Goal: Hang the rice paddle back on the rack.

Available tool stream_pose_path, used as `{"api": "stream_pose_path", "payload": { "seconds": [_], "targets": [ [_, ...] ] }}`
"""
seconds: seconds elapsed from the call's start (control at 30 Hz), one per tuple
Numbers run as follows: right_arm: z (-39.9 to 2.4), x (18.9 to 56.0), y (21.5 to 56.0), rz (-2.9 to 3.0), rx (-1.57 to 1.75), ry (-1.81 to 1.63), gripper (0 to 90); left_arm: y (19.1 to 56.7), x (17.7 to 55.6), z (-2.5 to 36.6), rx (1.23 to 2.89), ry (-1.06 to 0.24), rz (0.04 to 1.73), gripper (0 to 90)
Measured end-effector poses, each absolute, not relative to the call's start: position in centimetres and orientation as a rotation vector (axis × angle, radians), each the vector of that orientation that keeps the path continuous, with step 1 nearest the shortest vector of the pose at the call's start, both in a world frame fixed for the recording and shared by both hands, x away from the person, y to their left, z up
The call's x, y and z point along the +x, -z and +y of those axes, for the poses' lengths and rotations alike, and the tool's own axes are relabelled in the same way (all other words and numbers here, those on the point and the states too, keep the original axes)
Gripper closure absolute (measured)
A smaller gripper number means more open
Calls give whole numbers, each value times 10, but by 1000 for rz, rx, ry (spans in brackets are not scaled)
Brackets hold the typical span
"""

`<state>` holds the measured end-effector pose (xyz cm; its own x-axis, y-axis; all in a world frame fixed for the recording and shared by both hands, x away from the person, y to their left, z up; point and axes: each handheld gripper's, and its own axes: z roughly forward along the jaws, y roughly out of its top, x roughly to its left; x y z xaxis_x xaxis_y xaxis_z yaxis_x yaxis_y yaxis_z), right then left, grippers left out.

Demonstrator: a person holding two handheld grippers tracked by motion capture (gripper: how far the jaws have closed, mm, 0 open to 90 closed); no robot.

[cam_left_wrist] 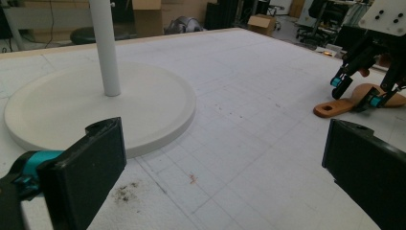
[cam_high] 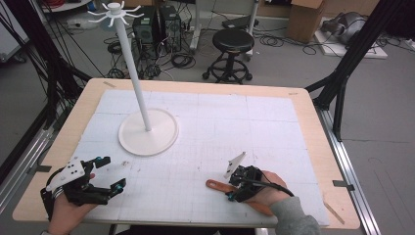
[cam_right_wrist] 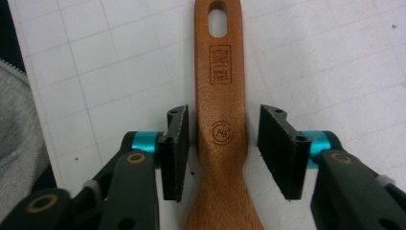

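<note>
A wooden spatula (cam_high: 215, 185) lies flat on the white gridded mat (cam_high: 220, 122) near the table's front right. My right gripper (cam_high: 231, 188) points down over its handle. In the right gripper view the handle (cam_right_wrist: 221, 96), with a slot and a stamped mark, runs between the two pads; narrow gaps show on both sides, so my right gripper (cam_right_wrist: 221, 148) is open. My left gripper (cam_high: 111, 173) rests at the front left, jaws wide open (cam_left_wrist: 220, 158) with nothing between them. From the left gripper view the spatula (cam_left_wrist: 335, 106) and right gripper (cam_left_wrist: 356, 93) show far right.
A white stand (cam_high: 148, 132) with a round base, tall pole and hooked top stands left of centre on the mat; its base (cam_left_wrist: 72, 105) lies just ahead of my left gripper. Beyond the wooden table edge (cam_high: 195, 85) are a black stool (cam_high: 232, 41), cables and boxes.
</note>
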<state>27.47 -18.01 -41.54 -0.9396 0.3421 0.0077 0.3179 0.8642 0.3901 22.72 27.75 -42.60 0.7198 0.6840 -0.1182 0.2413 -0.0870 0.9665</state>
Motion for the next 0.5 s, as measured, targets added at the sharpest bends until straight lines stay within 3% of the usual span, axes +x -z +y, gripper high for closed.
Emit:
{"api": "stream_pose_path", "payload": {
  "seconds": [0.1,0.5],
  "targets": [
    [-181,275,415,2970,524,-605,639,426,227,278,1656,-435,756,18],
    [-184,274,413,2926,488,-660,643,427,229,276,1668,-433,751,18]
  ]
}}
